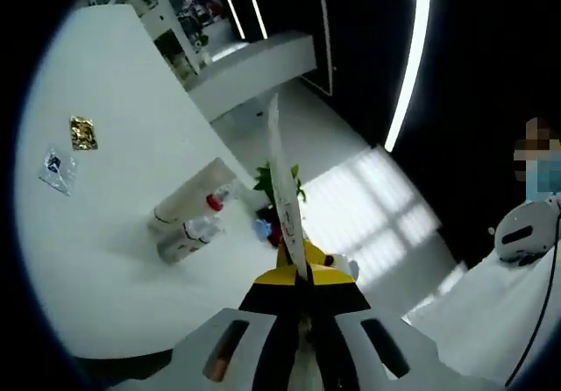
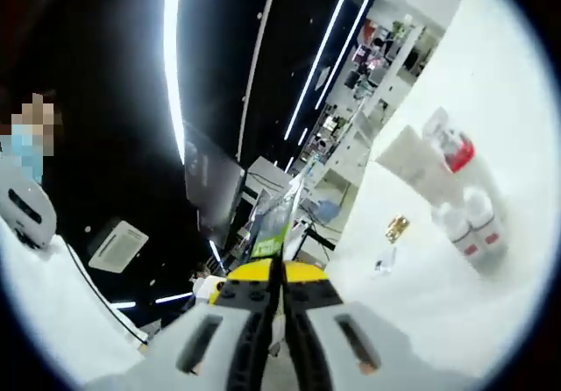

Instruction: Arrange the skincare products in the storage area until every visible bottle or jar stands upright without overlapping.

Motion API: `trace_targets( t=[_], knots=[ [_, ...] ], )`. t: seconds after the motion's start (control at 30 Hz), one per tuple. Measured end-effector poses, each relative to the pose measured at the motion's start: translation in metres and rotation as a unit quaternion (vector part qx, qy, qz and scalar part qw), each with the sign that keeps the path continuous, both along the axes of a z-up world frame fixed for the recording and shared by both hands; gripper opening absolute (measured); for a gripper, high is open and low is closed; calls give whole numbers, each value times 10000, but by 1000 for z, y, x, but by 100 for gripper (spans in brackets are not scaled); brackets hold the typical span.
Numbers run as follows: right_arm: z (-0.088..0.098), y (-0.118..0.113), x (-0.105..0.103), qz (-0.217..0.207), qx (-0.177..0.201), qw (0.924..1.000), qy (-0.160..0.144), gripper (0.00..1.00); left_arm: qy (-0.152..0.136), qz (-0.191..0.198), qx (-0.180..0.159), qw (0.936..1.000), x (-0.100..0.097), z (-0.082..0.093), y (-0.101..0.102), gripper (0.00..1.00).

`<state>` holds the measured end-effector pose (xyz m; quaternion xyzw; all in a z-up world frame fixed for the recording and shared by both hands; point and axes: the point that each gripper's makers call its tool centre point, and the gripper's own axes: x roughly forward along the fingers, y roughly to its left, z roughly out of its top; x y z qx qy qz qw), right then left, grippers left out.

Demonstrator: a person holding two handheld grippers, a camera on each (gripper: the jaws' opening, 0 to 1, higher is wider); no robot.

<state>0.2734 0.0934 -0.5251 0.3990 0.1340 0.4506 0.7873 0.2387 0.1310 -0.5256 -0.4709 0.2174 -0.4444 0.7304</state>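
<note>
The bottles [image 1: 195,224] and a pale tube [image 1: 195,191] lie clustered on the white counter [image 1: 96,277] near its far edge. Each hand-held gripper, left [image 1: 294,259] and right [image 2: 280,273], is pressed together on a thin sachet [image 1: 285,194]. I judge the sachets are being placed; next, stand the bottles upright, apart

In the left gripper view a tube [image 1: 190,191] and a bottle [image 1: 188,240] lie side by side on the worktop [image 1: 105,277], the tube farther from the camera, with two small sachets [image 1: 70,154] well apart to their left, one just beside the other. In the right gripper view the tube [image 2: 412,165] and a cluster of bottles [image 2: 469,220] stand close together on the worktop, with the sachets lower left of them
</note>
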Motion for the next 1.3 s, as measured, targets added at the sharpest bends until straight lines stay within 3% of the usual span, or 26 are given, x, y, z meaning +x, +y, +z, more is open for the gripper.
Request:
trace_targets(
  t=[0.1,0.2,0.77,0.97,1.3],
  knots=[
    [-5,2,1,-13,-488,9982,-339,7,18,34,9,10000,1,-1,1,0],
    [-13,4,0,25,-1119,9914,-682,12,76,40,140,9999,2,-6,0,0],
    [-31,10,-4,366,-1716,9821,-681,54,529,105,422,9977,17,-37,7,0],
    [-47,8,-5,494,-2158,9734,-592,69,674,101,617,9958,26,-54,10,0],
    [-64,1,-2,540,-2710,9590,-637,79,928,56,820,9923,42,-78,11,0]
  ],
)
